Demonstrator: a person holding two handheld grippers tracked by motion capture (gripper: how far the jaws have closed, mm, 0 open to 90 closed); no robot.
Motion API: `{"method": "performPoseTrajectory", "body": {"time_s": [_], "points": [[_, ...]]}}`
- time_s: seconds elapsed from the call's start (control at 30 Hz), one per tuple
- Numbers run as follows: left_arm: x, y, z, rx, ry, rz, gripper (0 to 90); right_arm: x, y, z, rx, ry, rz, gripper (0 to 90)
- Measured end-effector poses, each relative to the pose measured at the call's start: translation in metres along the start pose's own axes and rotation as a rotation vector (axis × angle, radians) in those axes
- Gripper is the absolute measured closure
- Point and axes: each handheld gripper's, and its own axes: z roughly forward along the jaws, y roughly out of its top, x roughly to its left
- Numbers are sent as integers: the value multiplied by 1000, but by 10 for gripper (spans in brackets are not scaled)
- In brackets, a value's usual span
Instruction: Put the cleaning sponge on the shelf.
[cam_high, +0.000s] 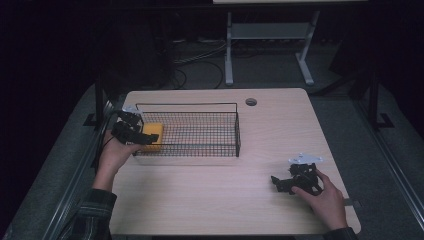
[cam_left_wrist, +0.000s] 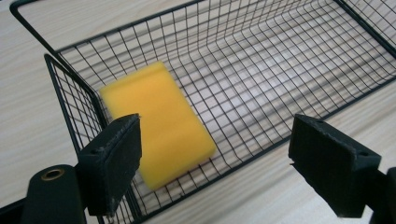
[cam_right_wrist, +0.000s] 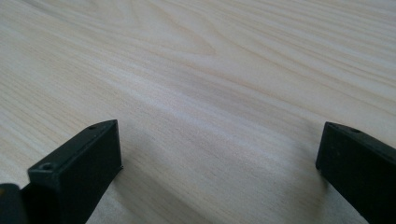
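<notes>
Left hand-held gripper (cam_left_wrist: 215, 154) gapes empty — yellow sponge (cam_left_wrist: 156, 121) lies just below, inside wire basket (cam_left_wrist: 299, 70).

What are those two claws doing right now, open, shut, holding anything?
Left gripper: open, holding nothing; the yellow sponge lies in the wire basket beyond it.
Right gripper: open, holding nothing, low over the table.

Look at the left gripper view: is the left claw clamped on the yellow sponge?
No. The left claw stands wide open above the wire basket, while the yellow sponge lies free on the basket floor.
</notes>
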Motion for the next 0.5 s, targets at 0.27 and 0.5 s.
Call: {"method": "performPoseTrajectory", "body": {"time_s": [0.27,0.5], "points": [[-10,-20,-2,-15,-1,-4,168,0,0,0,-1,0,-2,0],[-18,-39,-6,-45,11,2,169,0,0,0,0,0,-1,0]]}}
